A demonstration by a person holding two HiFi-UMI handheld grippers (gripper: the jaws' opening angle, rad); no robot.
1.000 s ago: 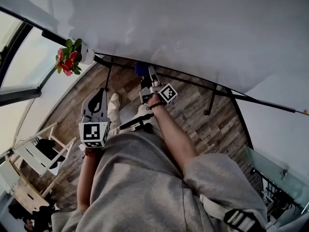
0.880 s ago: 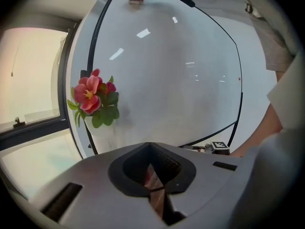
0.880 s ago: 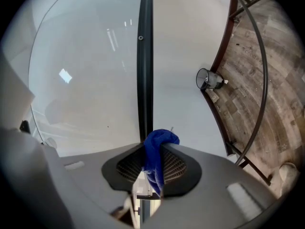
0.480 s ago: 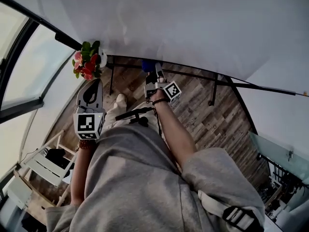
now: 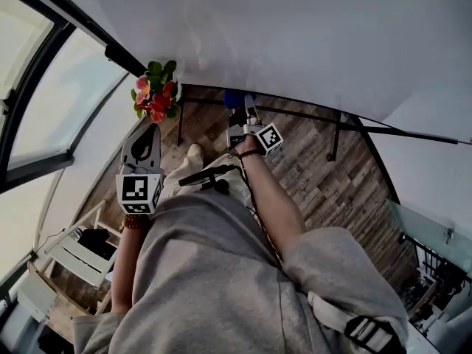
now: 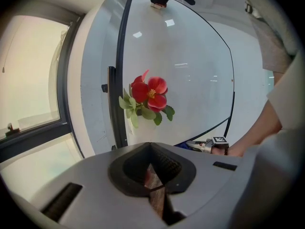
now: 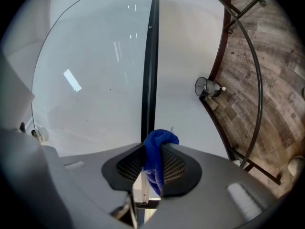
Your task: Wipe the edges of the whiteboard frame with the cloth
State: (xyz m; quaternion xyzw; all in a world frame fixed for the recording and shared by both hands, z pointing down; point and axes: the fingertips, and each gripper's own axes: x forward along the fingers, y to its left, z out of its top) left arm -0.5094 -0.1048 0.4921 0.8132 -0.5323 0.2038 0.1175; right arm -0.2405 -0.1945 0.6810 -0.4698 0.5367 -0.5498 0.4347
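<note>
The whiteboard's black frame (image 5: 295, 103) runs along the board's lower edge, above the wooden floor. My right gripper (image 5: 240, 110) is shut on a blue cloth (image 5: 234, 99) that rests against this lower frame. In the right gripper view the blue cloth (image 7: 157, 151) bulges out between the jaws of the right gripper (image 7: 153, 150), right at the black frame bar (image 7: 151, 56). My left gripper (image 5: 150, 131) points up below the flowers, away from the board; its jaws are shut with nothing between them. The left gripper (image 6: 151, 150) faces the board's left frame edge (image 6: 123, 56).
Red flowers with green leaves (image 5: 153, 94) hang at the board's lower left corner, seen as flowers (image 6: 147, 97) in the left gripper view. Stand legs (image 5: 335, 142) and a caster (image 7: 206, 86) rest on the wood floor. A window (image 5: 44, 116) and a white stool (image 5: 74, 249) are at the left.
The head view has swung left, so the flowers sit further right in it. My left gripper has come closer under the flowers. My right gripper stays on the lower frame with the cloth.
</note>
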